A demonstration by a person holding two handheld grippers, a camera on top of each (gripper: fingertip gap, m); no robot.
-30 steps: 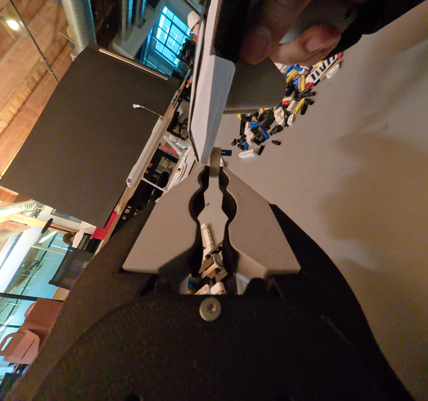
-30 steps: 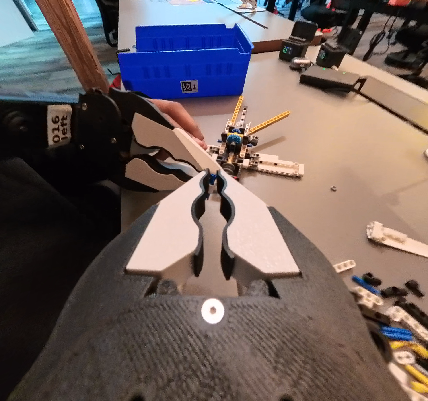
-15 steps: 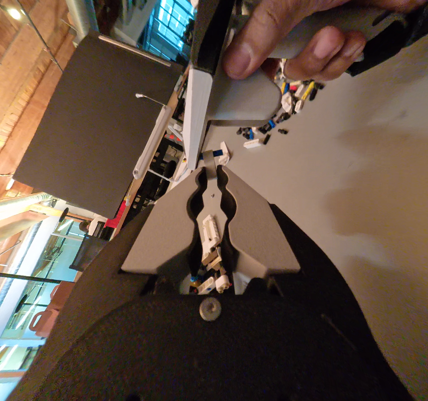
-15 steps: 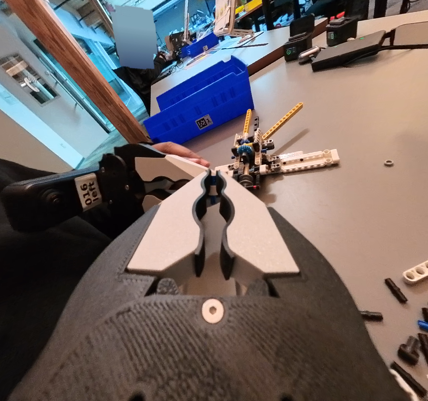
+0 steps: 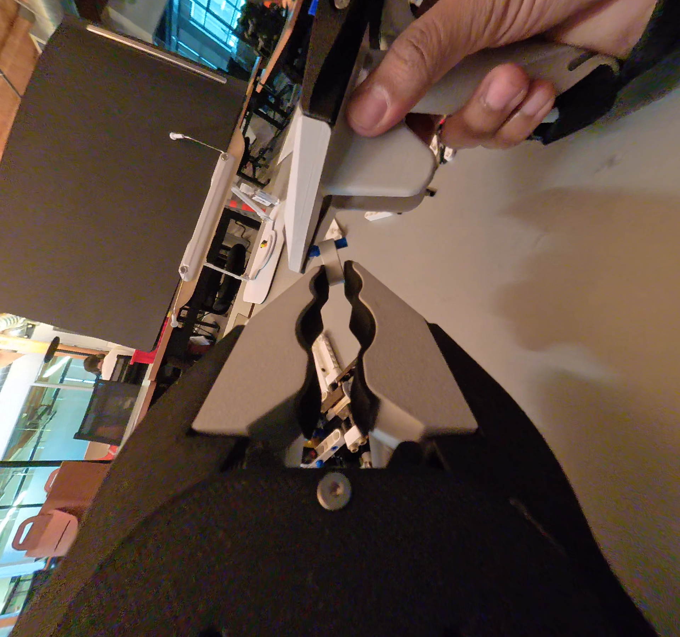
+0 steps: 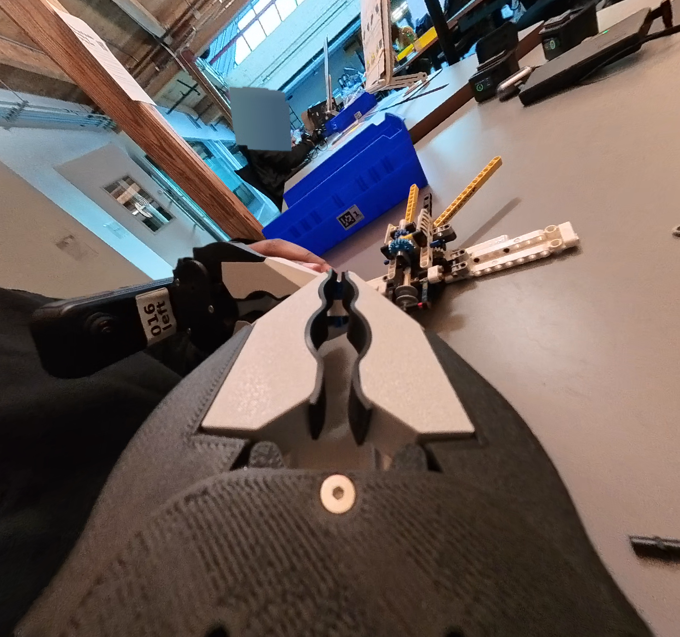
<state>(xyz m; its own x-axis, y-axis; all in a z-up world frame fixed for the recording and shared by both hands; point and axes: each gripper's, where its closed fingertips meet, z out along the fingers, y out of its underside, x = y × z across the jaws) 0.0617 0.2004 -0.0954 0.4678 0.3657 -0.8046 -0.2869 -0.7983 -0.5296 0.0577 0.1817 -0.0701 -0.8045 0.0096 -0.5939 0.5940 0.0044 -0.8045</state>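
Observation:
In the left wrist view my left gripper (image 5: 334, 273) is shut on a small grey connector piece (image 5: 331, 260) and holds it above the table. A blue pin (image 5: 342, 243) passes through the connector and shows on both sides. My right gripper (image 5: 300, 262) comes in from above, held by a hand (image 5: 478, 48), with its tips at the pin's left end. In the right wrist view my right gripper (image 6: 337, 280) is shut, with the blue pin (image 6: 337, 292) between its pads. The left gripper's fingers (image 6: 265, 273) lie just behind them.
A brick assembly (image 6: 415, 262) with yellow beams and a white beam lies on the grey table (image 6: 552, 361). A blue bin (image 6: 349, 192) stands behind it. Dark electronic boxes (image 6: 493, 78) sit at the back. A loose black piece (image 6: 651, 551) lies near right. Less than 4 cm separates the two grippers' tips.
My right gripper has tilted and drawn in against the left gripper's tips, and its fingers have closed further on the blue pin. My left gripper has kept its hold on the grey connector.

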